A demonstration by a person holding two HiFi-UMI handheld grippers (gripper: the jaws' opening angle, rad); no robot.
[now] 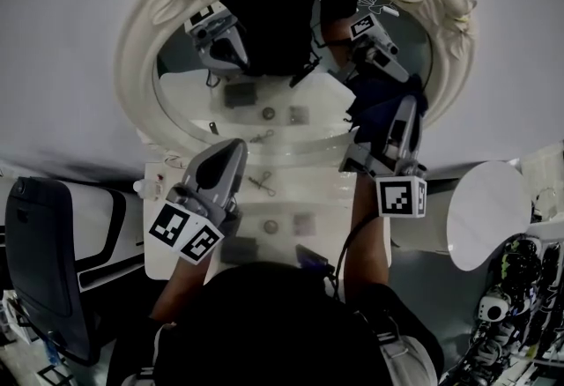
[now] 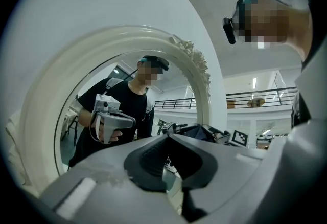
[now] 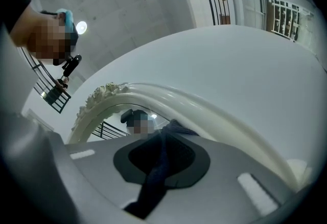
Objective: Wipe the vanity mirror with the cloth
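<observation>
Before mirror (image 1: 264,98) | right tool (image 1: 404,115) raised, pinching cloth (image 1: 377,104) | left tool (image 1: 231,152) lower, closed

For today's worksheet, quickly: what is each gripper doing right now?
Left gripper: closed, empty.
Right gripper: closed on the cloth.

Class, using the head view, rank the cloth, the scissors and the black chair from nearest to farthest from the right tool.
1. Cloth, in the right tool's jaws.
2. Scissors, on the table, to its left.
3. Chair, far left.
</observation>
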